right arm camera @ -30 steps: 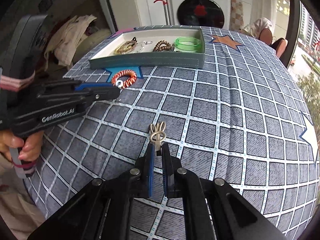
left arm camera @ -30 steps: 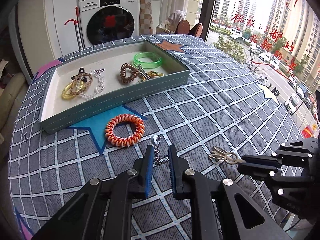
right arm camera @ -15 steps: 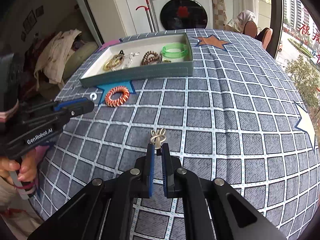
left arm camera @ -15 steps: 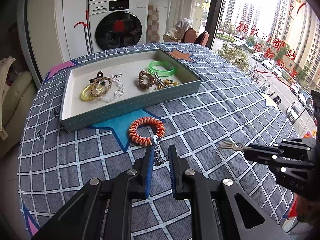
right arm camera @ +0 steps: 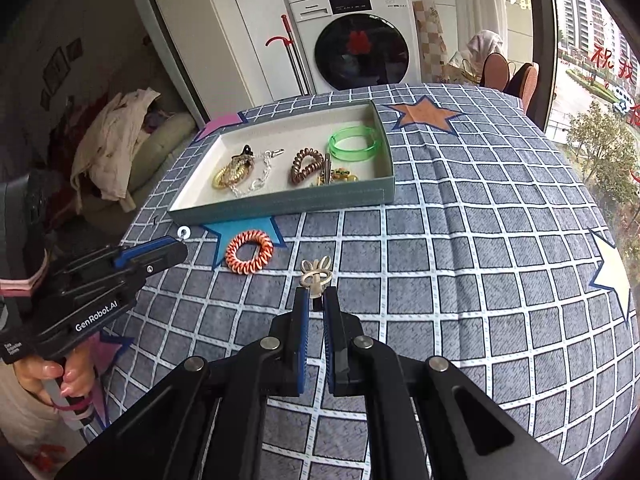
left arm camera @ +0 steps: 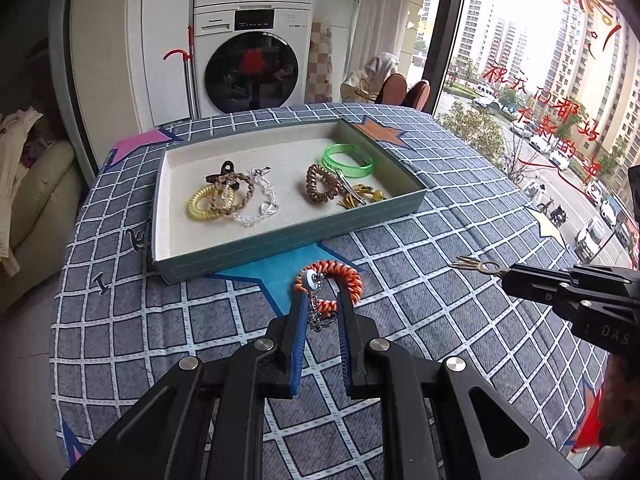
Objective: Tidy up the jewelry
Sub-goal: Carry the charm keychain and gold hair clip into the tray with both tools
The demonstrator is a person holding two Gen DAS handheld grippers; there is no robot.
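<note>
Two hand-held grippers hover over a table w/ a grey grid-pattern cloth.

The left gripper has its fingers closed partway, a small gap between them, pinching a thin silver chain w/ a round charm that dangles between the tips. The right gripper is closed almost fully on the stem of a pale gold bunny-ear hair clip, which sticks out past the tips.

Beyond both sits a teal tray w/ a cream lining. It holds a yellow coil tie, clear chain bracelet, brown coil tie, green bangle and small gold clips. An orange coil hair tie lies on the cloth just in front of the tray, on a blue star.

Handling, as a judgement: both held pieces look very light. The chain is limp and slippery, prob. swings and could slide out; grip near the charm. The clip is stiff metal, thin; hold at the stem. The coil tie is springy and soft, best pinched across one side of the loop.
</note>
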